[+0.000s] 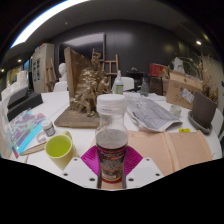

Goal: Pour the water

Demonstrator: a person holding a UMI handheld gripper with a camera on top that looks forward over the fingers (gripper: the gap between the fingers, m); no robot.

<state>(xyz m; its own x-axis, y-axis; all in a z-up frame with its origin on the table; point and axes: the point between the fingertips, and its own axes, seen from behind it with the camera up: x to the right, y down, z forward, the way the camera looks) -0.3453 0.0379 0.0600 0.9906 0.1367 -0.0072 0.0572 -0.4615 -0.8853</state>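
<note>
Gripper (111, 166) clamped on a clear bottle (111, 138) with a white cap, pads pressing both sides, held upright above the near edge of the tabletop (170, 150). Yellow-green cup (59, 148) just to the left, near that same edge. Likely the carry step before pouring. Next: shifting left over the cup, then tilting slowly; cap apparently on, a possible snag.

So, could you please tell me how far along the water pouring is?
Done: the gripper has the capped bottle upright between its pads, apparently gripped. In hand: holding it beside the green cup. Left: the white cap is still on and nothing has been tipped toward the cup.
</note>
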